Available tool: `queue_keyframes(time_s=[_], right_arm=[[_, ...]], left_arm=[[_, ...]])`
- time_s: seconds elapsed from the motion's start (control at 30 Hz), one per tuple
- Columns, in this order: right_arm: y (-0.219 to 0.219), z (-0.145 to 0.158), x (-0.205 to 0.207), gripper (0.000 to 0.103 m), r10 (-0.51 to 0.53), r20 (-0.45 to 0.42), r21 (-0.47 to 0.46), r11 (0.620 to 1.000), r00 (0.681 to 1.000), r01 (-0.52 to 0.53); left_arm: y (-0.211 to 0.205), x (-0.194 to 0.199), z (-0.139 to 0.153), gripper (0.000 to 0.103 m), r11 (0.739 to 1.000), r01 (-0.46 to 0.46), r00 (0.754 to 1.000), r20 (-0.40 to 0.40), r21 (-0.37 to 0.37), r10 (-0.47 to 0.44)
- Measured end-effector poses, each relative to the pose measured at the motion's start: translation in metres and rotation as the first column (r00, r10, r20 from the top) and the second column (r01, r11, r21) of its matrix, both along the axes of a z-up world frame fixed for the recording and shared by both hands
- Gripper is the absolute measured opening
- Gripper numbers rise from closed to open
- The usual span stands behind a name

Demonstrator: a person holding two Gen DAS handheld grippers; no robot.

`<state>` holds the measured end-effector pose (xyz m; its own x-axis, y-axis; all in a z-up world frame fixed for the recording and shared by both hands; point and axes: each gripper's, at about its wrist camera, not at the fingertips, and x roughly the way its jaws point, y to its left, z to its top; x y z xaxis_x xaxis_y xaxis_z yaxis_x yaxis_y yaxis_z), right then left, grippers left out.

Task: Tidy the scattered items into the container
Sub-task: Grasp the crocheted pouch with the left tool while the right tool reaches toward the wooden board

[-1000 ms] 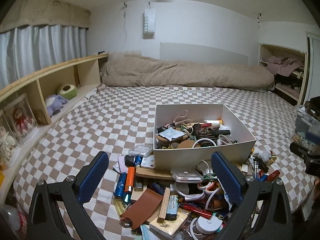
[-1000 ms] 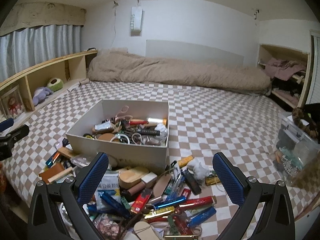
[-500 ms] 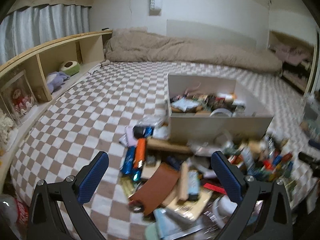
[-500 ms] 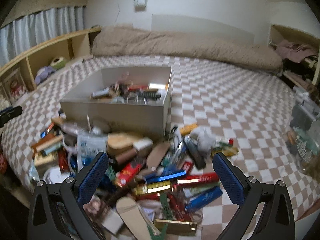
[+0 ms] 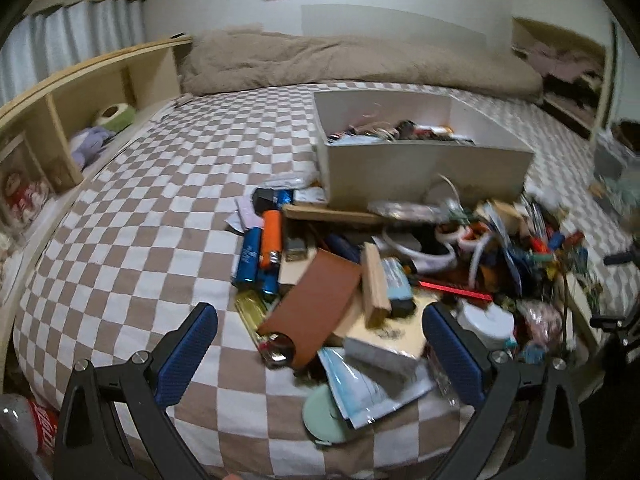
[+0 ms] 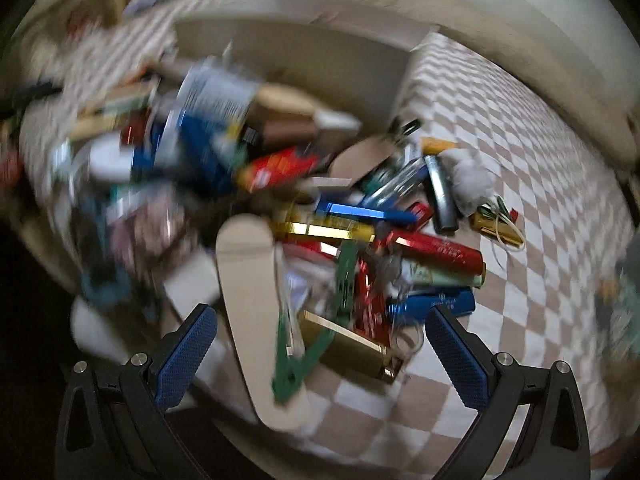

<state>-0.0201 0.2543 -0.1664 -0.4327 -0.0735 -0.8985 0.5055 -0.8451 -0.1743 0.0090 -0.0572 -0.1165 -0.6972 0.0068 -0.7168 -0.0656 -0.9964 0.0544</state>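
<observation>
Left wrist view shows the left gripper [image 5: 320, 356] spread wide and empty above the near edge of a heap of small items on the checked bedspread [image 5: 140, 240]. The white box [image 5: 424, 176], already part filled, stands just behind the heap, touching its far edge. Between the blue pads lies a brown leather pouch [image 5: 316, 304]: soft, flat and light, best pinched across its narrow width near the free corner so it does not fold. Beside it an orange lighter [image 5: 272, 236] and a blue cylinder [image 5: 250, 256] look hard, smooth and likely slippery, so a grip across the middle of the barrel suits them.

Right wrist view is badly blurred. The right gripper [image 6: 320, 356] also stands fully open with nothing between its pads, low over a pale flat wooden piece [image 6: 248, 300], a green clip [image 6: 308, 356] and a gold metallic case [image 6: 352, 348]. The case looks rigid and glossy; its long flat sides seem the safest hold
</observation>
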Motion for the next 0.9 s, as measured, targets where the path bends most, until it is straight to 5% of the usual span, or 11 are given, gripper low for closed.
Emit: queue_keyframes(time_s=[0.2,0.4,0.63,0.73,0.9], right_arm=[[0.003,-0.026,-0.005,0.103,0.039,0.078,0.094,0.995,0.996,-0.046],[0.041,-0.029,-0.03,0.103,-0.072,0.141,0.015,0.997,0.987,0.07],[0.086,-0.015,-0.043,0.103,-0.194,0.101,-0.045,0.979,0.976,0.199],[0.11,-0.014,-0.056,0.103,-0.3,0.038,0.011,0.954,0.953,0.3],[0.138,-0.014,-0.07,0.103,-0.436,0.038,-0.077,0.896,0.899,0.438]], left_arm=[[0.029,0.021,0.003,0.103,0.992,0.125,0.992,-0.035,-0.005,-0.125],[0.065,0.05,0.01,0.103,0.977,0.208,0.971,-0.112,-0.043,-0.211],[0.11,0.071,-0.016,0.103,0.956,0.286,0.955,-0.058,-0.062,-0.29],[0.128,0.076,-0.032,0.103,0.953,0.284,0.956,-0.038,-0.108,-0.289],[0.151,0.076,-0.055,0.103,0.957,0.249,0.967,-0.019,-0.15,-0.254]])
